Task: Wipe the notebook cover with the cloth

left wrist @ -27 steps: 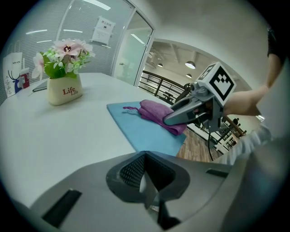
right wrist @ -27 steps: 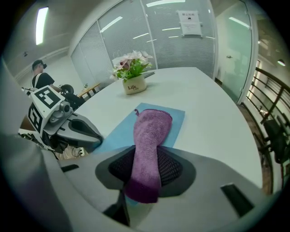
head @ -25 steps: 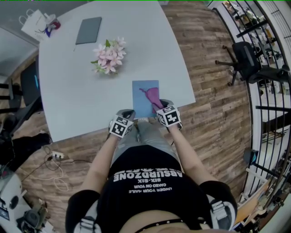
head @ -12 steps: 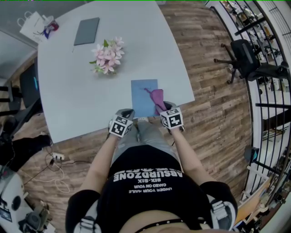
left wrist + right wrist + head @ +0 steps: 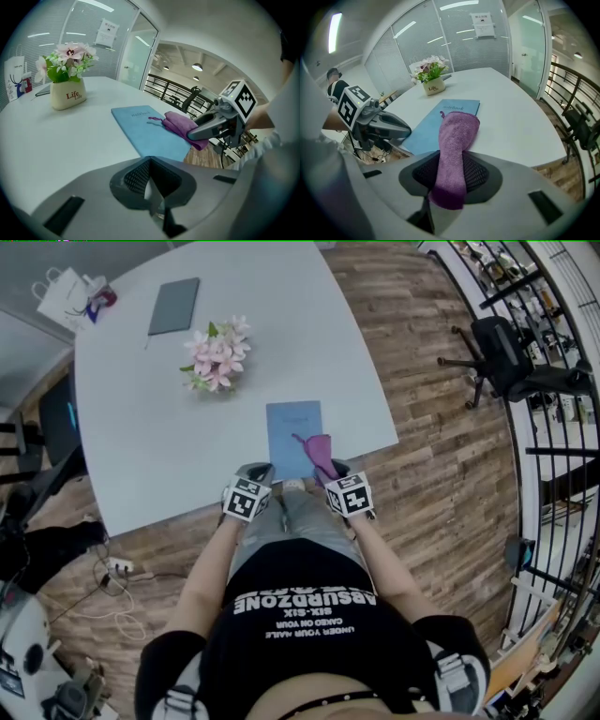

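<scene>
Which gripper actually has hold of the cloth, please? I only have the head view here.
Observer: The right gripper does. Its own view shows the jaws shut on the purple cloth, whose free end lies on the blue notebook.
Operator: Thank you. Is the other one carrying anything?
Observer: No. The left gripper has its jaws together with nothing between them, and it sits short of the notebook's near edge.
</scene>
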The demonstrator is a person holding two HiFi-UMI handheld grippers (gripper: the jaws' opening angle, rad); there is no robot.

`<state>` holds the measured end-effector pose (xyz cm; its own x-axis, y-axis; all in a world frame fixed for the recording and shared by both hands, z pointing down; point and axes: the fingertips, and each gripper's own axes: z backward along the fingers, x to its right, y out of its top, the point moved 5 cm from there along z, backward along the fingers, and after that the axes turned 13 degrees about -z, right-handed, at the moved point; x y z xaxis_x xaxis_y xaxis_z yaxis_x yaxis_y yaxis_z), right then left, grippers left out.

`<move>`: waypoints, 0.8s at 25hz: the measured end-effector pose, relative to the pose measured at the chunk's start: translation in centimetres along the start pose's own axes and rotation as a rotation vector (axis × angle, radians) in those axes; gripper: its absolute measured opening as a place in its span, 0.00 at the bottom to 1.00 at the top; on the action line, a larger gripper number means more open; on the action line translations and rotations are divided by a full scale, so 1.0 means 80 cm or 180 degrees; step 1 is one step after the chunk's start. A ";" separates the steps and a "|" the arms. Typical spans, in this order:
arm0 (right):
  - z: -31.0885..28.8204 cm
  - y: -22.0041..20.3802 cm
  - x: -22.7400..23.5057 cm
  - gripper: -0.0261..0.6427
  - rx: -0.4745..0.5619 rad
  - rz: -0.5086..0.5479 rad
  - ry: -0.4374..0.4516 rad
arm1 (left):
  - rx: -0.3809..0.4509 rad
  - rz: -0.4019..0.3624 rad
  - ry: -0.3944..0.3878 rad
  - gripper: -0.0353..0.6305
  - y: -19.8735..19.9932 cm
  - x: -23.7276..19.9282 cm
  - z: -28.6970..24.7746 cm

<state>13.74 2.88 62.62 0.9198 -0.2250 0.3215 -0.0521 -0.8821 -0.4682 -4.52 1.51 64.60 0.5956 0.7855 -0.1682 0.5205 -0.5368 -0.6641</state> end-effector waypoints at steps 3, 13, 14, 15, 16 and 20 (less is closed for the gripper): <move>0.000 -0.003 -0.001 0.25 -0.0015 -0.0002 0.0011 | -0.0002 0.0002 0.0012 0.08 0.000 0.000 0.000; -0.006 0.002 -0.007 0.25 -0.0127 -0.0021 -0.0075 | 0.0001 0.0013 0.0057 0.08 0.000 0.001 -0.001; -0.006 0.002 -0.007 0.25 -0.0121 -0.0019 -0.0090 | 0.0001 0.0016 0.0061 0.08 0.000 0.001 -0.001; -0.006 0.002 -0.008 0.25 -0.0115 -0.0014 -0.0102 | 0.0001 0.0019 0.0065 0.08 0.000 0.001 -0.001; -0.007 0.002 -0.008 0.25 -0.0110 -0.0009 -0.0113 | 0.0002 0.0022 0.0069 0.08 0.000 0.001 -0.001; -0.007 0.003 -0.012 0.25 -0.0155 0.0026 -0.0245 | 0.0013 0.0030 0.0094 0.08 0.000 0.003 0.000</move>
<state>12.64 2.67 62.66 0.9463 -0.2016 0.2528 -0.0770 -0.8999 -0.4293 -4.37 1.65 64.59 0.6182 0.7710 -0.1530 0.5123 -0.5429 -0.6655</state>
